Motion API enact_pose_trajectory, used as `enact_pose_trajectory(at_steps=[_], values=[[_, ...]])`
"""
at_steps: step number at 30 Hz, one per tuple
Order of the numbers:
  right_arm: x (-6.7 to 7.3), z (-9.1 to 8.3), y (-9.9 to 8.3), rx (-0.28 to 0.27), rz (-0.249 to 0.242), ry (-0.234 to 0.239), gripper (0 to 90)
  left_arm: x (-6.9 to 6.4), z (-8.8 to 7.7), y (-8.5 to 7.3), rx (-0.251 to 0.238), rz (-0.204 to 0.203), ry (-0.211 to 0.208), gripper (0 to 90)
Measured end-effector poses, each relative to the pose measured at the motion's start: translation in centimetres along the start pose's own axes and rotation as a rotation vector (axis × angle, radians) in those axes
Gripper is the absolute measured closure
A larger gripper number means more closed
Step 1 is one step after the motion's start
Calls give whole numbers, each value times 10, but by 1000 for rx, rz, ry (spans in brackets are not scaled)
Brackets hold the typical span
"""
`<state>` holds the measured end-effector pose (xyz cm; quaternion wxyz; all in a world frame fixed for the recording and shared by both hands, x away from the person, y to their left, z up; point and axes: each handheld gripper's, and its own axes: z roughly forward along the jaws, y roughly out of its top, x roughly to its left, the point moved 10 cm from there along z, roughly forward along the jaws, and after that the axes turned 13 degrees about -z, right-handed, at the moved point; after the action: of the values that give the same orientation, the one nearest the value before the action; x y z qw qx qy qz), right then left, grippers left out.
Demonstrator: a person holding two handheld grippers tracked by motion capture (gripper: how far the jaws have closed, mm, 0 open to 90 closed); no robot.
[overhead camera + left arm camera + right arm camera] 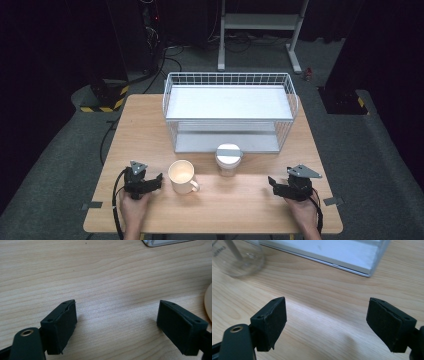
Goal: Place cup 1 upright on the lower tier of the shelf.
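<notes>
**Both grippers wide, nothing taken**

Left gripper: jaws spread apart over bare table, empty. Right gripper: same story, jaws apart, empty. Just beside the left gripper sits a cream mug, handle pointing toward the person; rigid and probably slick, so take the handle or the rim. Farther right, a clear lidded jar stands before the white wire rack; likely fragile, grip the body. Faint lettering on the jar is unreadable.

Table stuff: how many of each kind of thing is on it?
Mugs: 1, cream mug
Clear jars with a lid: 1, jar
White wire racks: 1, rack
Black grippers: 2, left gripper, right gripper
Total: 5
</notes>
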<state>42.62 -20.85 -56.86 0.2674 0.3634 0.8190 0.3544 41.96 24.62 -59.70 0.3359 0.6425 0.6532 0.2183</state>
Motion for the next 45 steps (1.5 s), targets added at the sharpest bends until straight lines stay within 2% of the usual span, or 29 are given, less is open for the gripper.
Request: enact_pose_trajectory(at_steps=[8, 20, 27, 31, 32, 38, 40, 42, 45], values=[[15, 7, 9, -23, -13, 41, 159, 0, 0, 0, 0, -2, 0, 167], [28, 15, 23, -47, -22, 83, 124, 0, 0, 0, -1, -2, 2, 169], [42, 20, 36, -79, -54, 115, 124, 0, 0, 0, -1, -2, 2, 170], [49, 23, 42, -95, -57, 133, 124, 0, 0, 0, -2, -2, 3, 170], [53, 24, 44, -94, -58, 149, 118, 0, 0, 0, -1, -2, 3, 170], [60, 27, 48, -90, -63, 170, 108, -1, 0, 0, 1, 7, -7, 169], [63, 28, 52, -103, -79, 175, 105, -1, 0, 0, 1, 8, -8, 169], [68, 27, 55, -107, -71, 188, 103, -1, 0, 0, 1, 5, -8, 169], [72, 27, 61, -119, -97, 192, 101, -2, 0, 0, 1, 6, -9, 169]])
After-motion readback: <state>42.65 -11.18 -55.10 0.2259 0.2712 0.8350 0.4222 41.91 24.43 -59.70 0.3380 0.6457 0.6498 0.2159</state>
